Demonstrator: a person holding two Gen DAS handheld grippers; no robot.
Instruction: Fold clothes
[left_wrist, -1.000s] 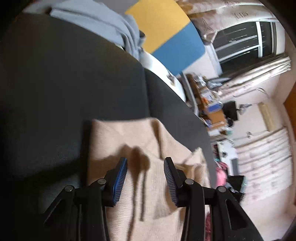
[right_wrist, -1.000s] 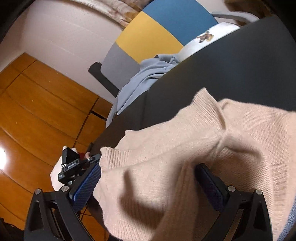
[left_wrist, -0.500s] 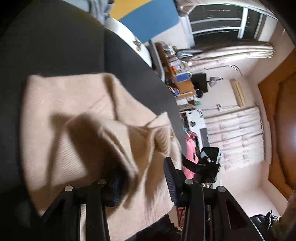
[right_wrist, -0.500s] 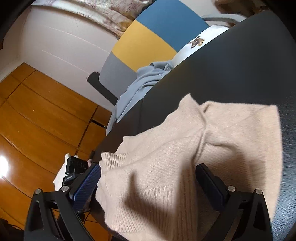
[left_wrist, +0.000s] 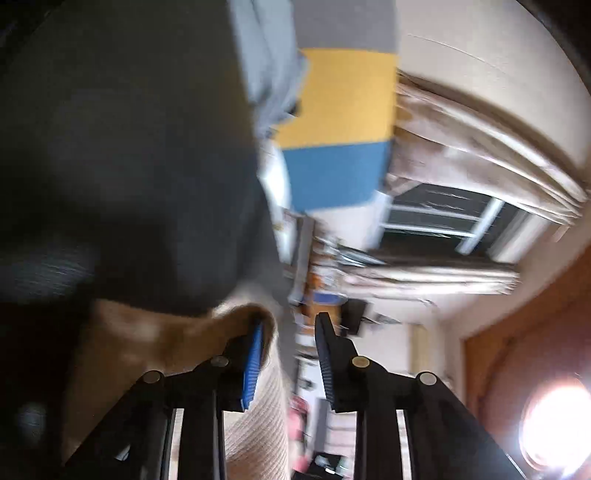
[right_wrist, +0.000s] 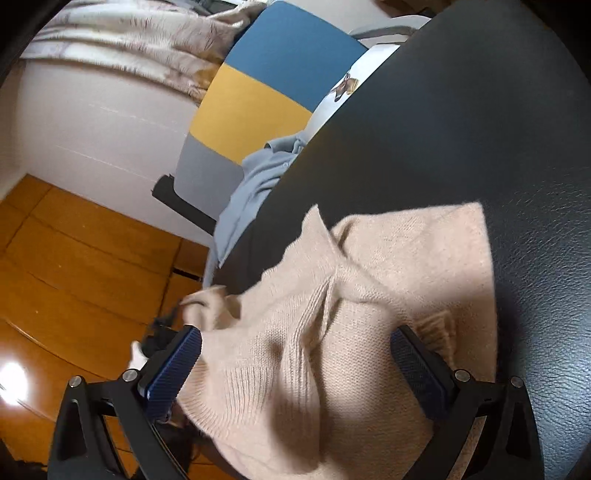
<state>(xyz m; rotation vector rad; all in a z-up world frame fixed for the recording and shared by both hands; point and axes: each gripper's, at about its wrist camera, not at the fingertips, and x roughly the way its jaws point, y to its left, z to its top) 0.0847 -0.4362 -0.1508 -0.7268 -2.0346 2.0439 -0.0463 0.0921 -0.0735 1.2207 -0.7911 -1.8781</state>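
We are partway through a fold on the beige knit sweater (right_wrist: 354, 314), which lies bunched on the black tabletop (right_wrist: 480, 129) directly ahead of and beneath our right hand-held gripper (right_wrist: 295, 365). That gripper's jaws stand spread wide, one blue pad to each side of the heap, and the knit swells up between them without being pinched. Ahead of it and to its left, a corner of the sweater sticks up in a peak, and a ridge of fabric runs back toward the gripper. The left hand-held gripper (left_wrist: 288, 362) is tilted hard, so its view is blurred (we read it with caution): its jaws are parted with open room showing between them, and a fold of the same sweater (left_wrist: 177, 339) drapes around the outer side of its left finger rather than sitting in the gap. So neither gripper, as far as we can judge, has a grip on the cloth. Beyond the sweater, at the far left edge of the tabletop, a pale blue garment (right_wrist: 255, 188) hangs over toward a grey, yellow and blue panel (right_wrist: 258, 99). We judge the next move calls for closing on a clean edge of the sweater, probably the raised corner, then carrying it across and flattening the bunched middle; grabbing several layers at once would spoil the fold.
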